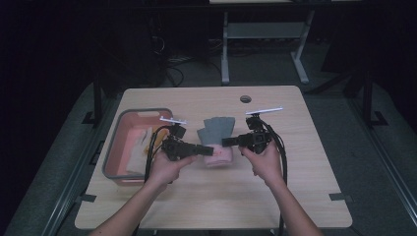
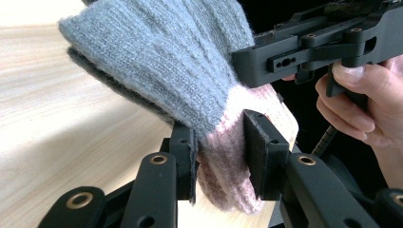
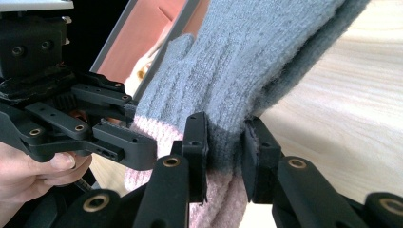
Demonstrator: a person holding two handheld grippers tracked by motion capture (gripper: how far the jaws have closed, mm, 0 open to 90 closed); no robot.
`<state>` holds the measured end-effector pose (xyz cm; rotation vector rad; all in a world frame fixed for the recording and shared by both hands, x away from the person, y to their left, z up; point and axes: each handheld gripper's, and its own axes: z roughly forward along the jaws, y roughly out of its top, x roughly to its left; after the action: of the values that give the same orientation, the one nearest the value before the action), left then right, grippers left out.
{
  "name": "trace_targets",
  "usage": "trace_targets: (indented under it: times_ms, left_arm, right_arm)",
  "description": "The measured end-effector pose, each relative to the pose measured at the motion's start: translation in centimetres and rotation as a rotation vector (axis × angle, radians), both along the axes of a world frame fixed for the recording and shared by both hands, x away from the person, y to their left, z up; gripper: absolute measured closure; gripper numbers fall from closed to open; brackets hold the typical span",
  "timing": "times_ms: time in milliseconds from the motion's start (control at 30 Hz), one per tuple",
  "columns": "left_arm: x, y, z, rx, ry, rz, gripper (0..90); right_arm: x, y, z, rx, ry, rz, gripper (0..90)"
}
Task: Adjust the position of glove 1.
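Between both claws, glove point(image 1: 217, 140), cuff edges hidden.

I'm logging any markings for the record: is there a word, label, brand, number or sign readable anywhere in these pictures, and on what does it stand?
None: no readable text in any view.
Glove: plain grey knit with a pink cuff, no tag or label visible.
Left tool and right tool: black parts with screws and holes, no lettering.
Pink bin: no readable marking; the pale things inside are too small and blurred to tell.
Table: bare wood, no sign.
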<state>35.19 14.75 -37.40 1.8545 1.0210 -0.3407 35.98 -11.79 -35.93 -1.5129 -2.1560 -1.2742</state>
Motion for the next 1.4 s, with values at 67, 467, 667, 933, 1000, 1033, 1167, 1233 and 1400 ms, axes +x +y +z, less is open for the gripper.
trace_targets:
  times_ms: [67, 467, 667, 933, 1000, 1033, 1167, 1233, 1400]
  left_arm:
    - [0.0, 0.2, 0.1, 0.001, -0.003, 0.0, 67.1]
    - [0.2, 2.1, 1.0, -0.016, -0.006, 0.025, 68.4]
    - [0.3, 3.0, 1.4, -0.018, -0.015, 0.034, 69.0]
    - [0.5, 4.2, 1.9, -0.012, -0.025, 0.048, 69.4]
    - [0.5, 4.5, 2.1, -0.013, -0.026, 0.052, 69.4]
    - [0.5, 4.5, 2.1, -0.013, -0.026, 0.052, 69.4]
    - [0.5, 5.0, 2.3, -0.01, -0.028, 0.059, 69.4]
    - [0.5, 5.4, 2.3, -0.011, -0.027, 0.063, 69.5]
    - [0.5, 6.5, 2.7, -0.011, -0.031, 0.075, 69.5]
  right_arm:
    - [0.1, 0.3, 0.2, 0.0, -0.002, 0.005, 73.6]
    - [0.8, 2.1, 1.3, 0.007, -0.024, 0.028, 73.6]
    - [1.1, 2.8, 1.5, 0.013, -0.025, 0.033, 73.6]
    - [1.6, 3.8, 1.8, 0.027, -0.035, 0.049, 73.5]
    - [1.7, 4.1, 1.9, 0.032, -0.037, 0.054, 73.5]
    - [1.7, 4.1, 1.9, 0.032, -0.037, 0.054, 73.5]
    - [2.0, 4.6, 2.0, 0.035, -0.043, 0.064, 73.4]
    - [2.1, 4.9, 2.1, 0.038, -0.04, 0.07, 73.3]
    - [2.5, 5.9, 2.3, 0.045, -0.041, 0.084, 73.3]
